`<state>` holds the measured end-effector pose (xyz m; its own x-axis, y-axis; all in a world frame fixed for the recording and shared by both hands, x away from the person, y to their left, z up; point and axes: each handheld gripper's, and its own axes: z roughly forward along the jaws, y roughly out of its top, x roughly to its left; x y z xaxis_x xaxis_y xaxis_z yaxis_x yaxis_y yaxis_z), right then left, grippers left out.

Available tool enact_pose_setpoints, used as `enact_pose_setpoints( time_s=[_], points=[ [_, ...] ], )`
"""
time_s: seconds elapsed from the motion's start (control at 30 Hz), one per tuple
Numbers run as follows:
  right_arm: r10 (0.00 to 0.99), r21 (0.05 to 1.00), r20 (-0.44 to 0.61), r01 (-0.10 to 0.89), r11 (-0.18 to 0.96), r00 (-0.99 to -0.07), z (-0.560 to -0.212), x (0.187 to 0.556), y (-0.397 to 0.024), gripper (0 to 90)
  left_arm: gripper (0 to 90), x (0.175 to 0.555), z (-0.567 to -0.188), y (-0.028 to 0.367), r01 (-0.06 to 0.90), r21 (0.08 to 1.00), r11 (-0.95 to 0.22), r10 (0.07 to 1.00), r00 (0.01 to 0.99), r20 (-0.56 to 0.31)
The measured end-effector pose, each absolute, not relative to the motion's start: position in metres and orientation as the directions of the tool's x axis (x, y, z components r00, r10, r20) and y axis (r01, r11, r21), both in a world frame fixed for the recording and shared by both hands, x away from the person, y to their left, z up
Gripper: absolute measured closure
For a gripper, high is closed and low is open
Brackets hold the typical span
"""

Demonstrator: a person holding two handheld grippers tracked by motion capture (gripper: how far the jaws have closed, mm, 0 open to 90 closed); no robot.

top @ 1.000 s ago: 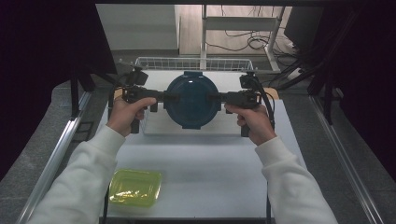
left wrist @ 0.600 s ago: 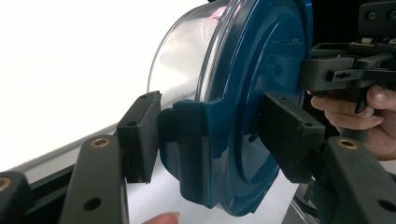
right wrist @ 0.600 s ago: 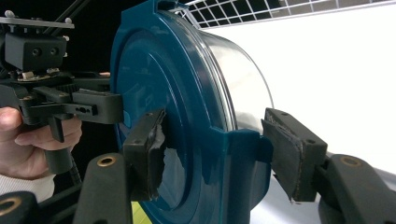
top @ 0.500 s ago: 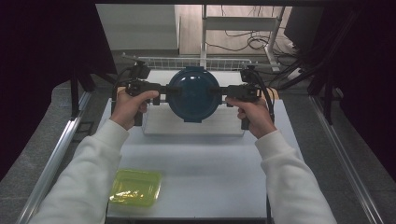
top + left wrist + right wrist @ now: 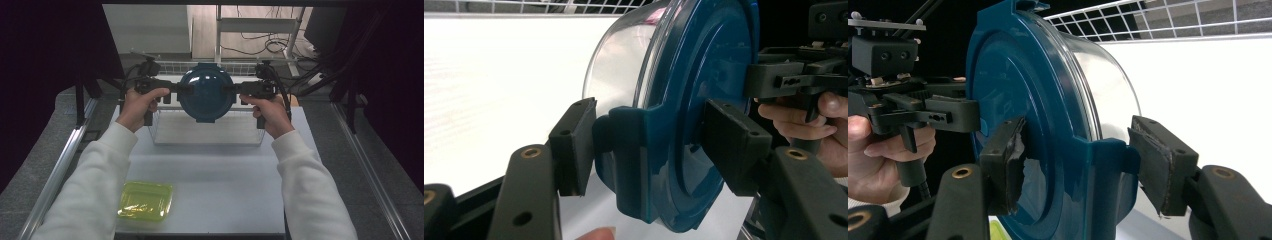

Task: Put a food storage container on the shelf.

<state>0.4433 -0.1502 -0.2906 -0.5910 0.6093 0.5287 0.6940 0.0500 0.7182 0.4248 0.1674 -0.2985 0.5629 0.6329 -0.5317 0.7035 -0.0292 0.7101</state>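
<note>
A round clear container with a dark blue lid (image 5: 206, 92) hangs on edge above the table, lid facing the person. My left gripper (image 5: 187, 89) is shut on the lid's left latch flap, and my right gripper (image 5: 227, 90) is shut on the opposite latch. In the left gripper view the pads (image 5: 574, 145) clamp the blue latch (image 5: 624, 150) and the lid face, with the other gripper (image 5: 784, 80) beyond. In the right gripper view the pads (image 5: 1158, 165) squeeze the lid's rim (image 5: 1108, 165), clear bowl (image 5: 1108, 80) to the right.
A wire basket (image 5: 240, 131) with a white floor stands under the container at the back of the table. Near the front left lies a flat yellow-green plastic piece (image 5: 146, 200). Metal rails run along both table sides, and cables trail behind.
Both hands have carried the container away from the person, toward the back of the table and slightly up. Both grips stay the same.
</note>
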Motion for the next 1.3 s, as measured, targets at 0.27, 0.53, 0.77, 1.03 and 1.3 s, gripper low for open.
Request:
enact_pose_setpoints(
  time_s=[0.27,0.53,0.77,1.03,1.3],
  points=[
    [0.614,0.722,0.525,0.69,0.046,-0.59,-0.284,0.457,-0.151,40.6,40.4,0.439,-0.295,0.167,0.699,0.715,-0.017,0.627,0.565,-0.537],
    [0.618,0.722,0.528,0.691,0.036,-0.583,-0.283,0.472,-0.154,40.6,40.5,0.455,-0.297,0.164,0.696,0.718,-0.007,0.621,0.566,-0.543],
    [0.627,0.713,0.53,0.701,0.035,-0.57,-0.284,0.48,-0.156,40.6,40.4,0.463,-0.304,0.162,0.71,0.704,0.006,0.614,0.553,-0.563],
    [0.623,0.695,0.558,0.719,0.01,-0.548,-0.29,0.49,-0.156,40.8,40.5,0.471,-0.309,0.164,0.741,0.669,0.054,0.604,0.509,-0.613],
    [0.616,0.636,0.621,0.771,-0.034,-0.485,-0.297,0.507,-0.157,39.4,40.7,0.485,-0.316,0.165,0.778,0.616,0.124,0.586,0.443,-0.679]
  ],
)
